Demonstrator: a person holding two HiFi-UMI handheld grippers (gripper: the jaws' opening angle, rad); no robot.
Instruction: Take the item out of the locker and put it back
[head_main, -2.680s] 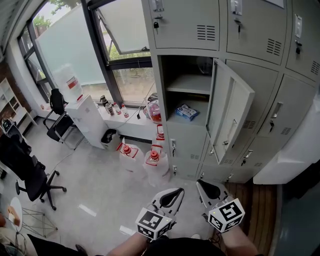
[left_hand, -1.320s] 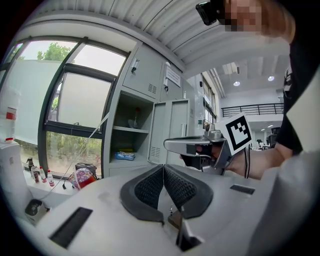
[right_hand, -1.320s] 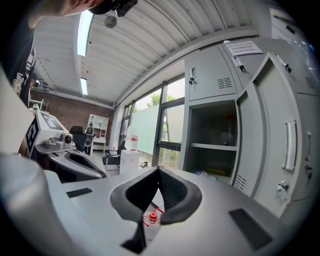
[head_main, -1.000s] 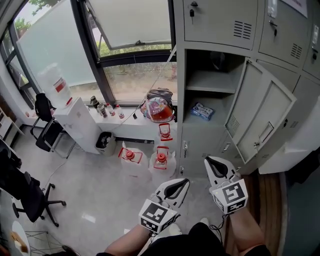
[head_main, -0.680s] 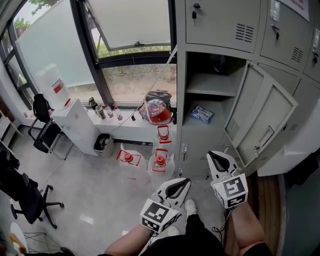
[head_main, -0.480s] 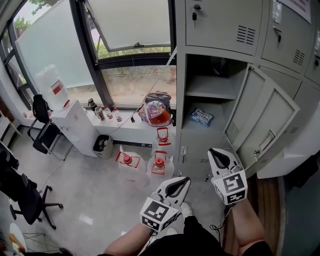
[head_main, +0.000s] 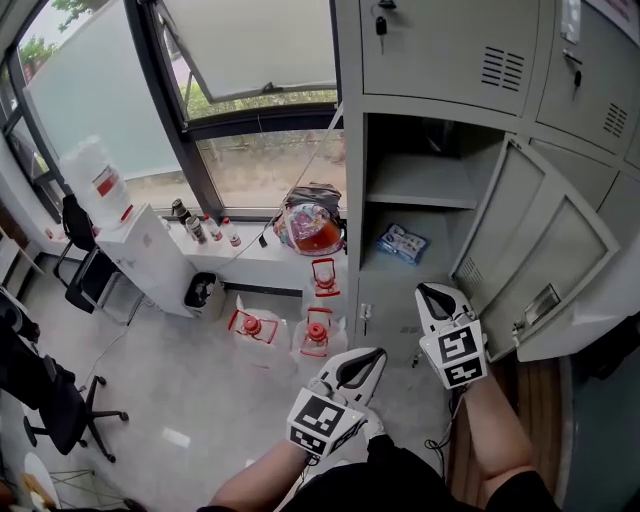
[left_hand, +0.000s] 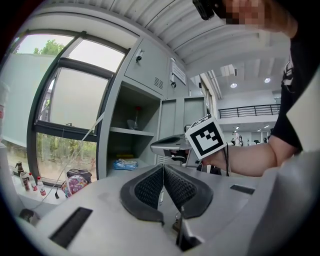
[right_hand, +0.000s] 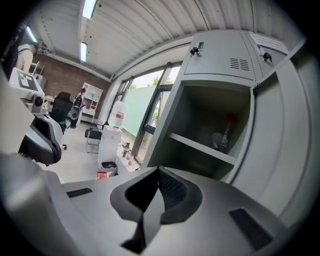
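Hanging low in front of the open locker (head_main: 351, 200), the left gripper (head_main: 376, 354) and the right gripper (head_main: 428, 291) both have their jaws pressed together with nothing between them — the blue packet (head_main: 403, 243) lies in the locker's lower compartment, under the shelf (head_main: 420, 185), well apart from both, and the door (head_main: 530, 250) stands swung out to the right

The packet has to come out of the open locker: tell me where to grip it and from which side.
Probably the near edge of the blue packet, coming straight in through the open front, under the shelf: it lies flat on the compartment floor.
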